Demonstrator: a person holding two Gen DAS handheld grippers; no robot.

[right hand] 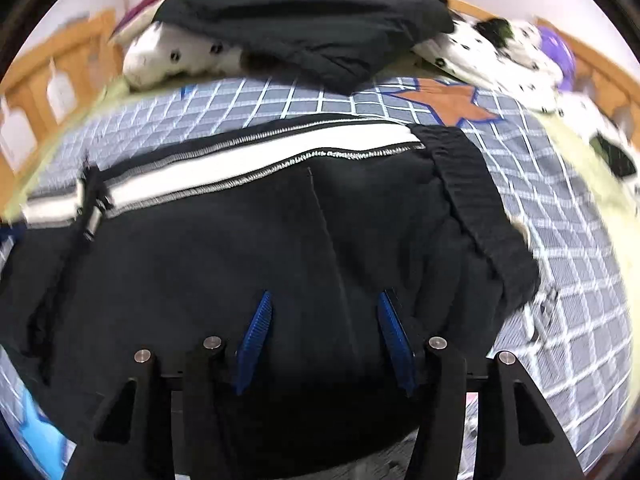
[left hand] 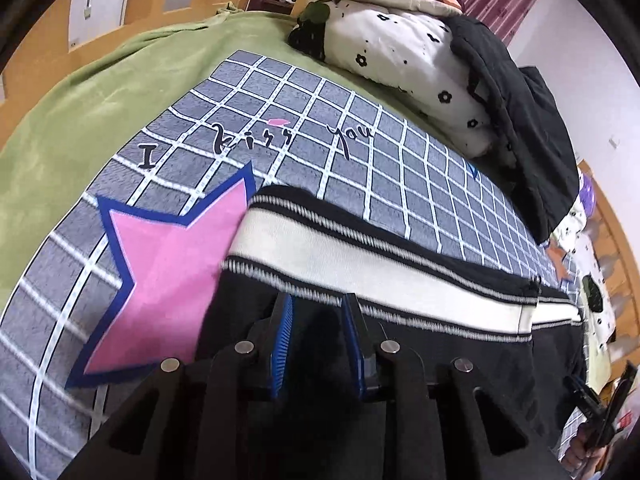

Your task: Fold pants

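Black pants (right hand: 240, 248) with a white side stripe (left hand: 360, 264) lie flat across the grey checked blanket (left hand: 320, 120). In the right wrist view their ribbed waistband (right hand: 480, 200) runs down the right side. My left gripper (left hand: 317, 300) sits low on the pants' left end, beside the pink star. Its blue pads stand narrow, with black cloth filling the gap between them. My right gripper (right hand: 325, 296) hovers over the black cloth near the waistband. Its jaws are wide apart and nothing is pinched between them.
The blanket lies on a green sheet (left hand: 80, 100) in a wooden bed frame (left hand: 40, 60). At the far side lie flower-print pillows (left hand: 400, 52) and another black garment (right hand: 312, 20). The blanket bears a pink star (left hand: 172, 272) and an orange star (right hand: 448, 100).
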